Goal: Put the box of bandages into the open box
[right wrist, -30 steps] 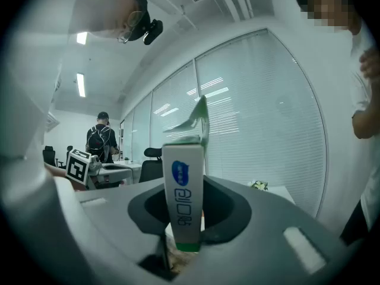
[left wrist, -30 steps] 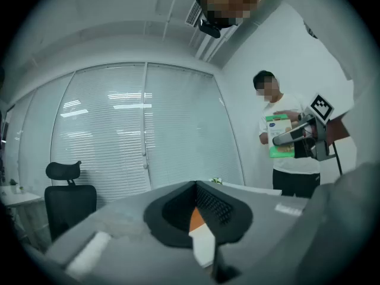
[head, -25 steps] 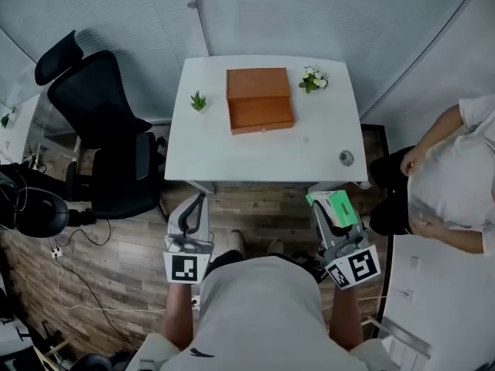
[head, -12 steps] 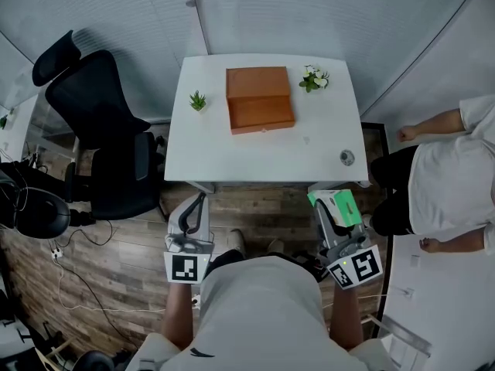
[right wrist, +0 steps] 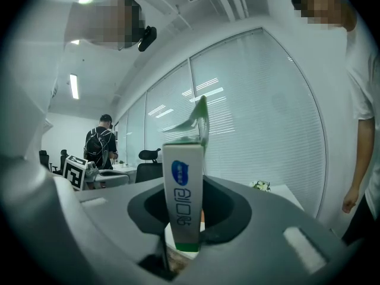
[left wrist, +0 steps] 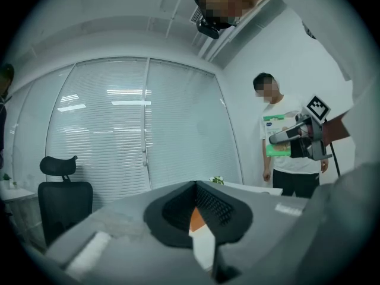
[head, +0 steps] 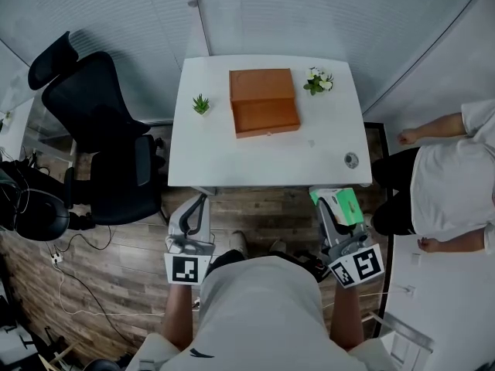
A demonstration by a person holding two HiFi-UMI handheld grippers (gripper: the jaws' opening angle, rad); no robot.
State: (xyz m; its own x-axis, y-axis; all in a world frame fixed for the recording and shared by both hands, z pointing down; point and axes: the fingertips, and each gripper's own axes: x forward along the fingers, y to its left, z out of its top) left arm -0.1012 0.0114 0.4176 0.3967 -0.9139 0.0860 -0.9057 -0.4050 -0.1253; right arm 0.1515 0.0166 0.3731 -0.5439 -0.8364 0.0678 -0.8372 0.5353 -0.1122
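A brown open box (head: 263, 101) sits at the back middle of the white table (head: 232, 161), its lid folded back. Both grippers hang in front of the table's near edge, close to my body. My right gripper (head: 331, 207) is shut on a green and white box of bandages (head: 341, 205); in the right gripper view that box (right wrist: 183, 200) stands upright between the jaws, its top flap raised. My left gripper (head: 192, 209) is shut with nothing in it. The left gripper view looks past its closed jaws at the table's edge and the right gripper (left wrist: 297, 136).
A small green plant (head: 201, 103) stands left of the brown box and a white-flowered plant (head: 319, 81) to its right. A small round object (head: 351, 159) lies near the table's right front corner. A black office chair (head: 100, 137) is at left; a person (head: 456, 184) stands at right.
Both grippers stay nearly where they were, the right still gripping the bandage box. The person at the right has lowered and spread their arms. The head view has drifted slightly.
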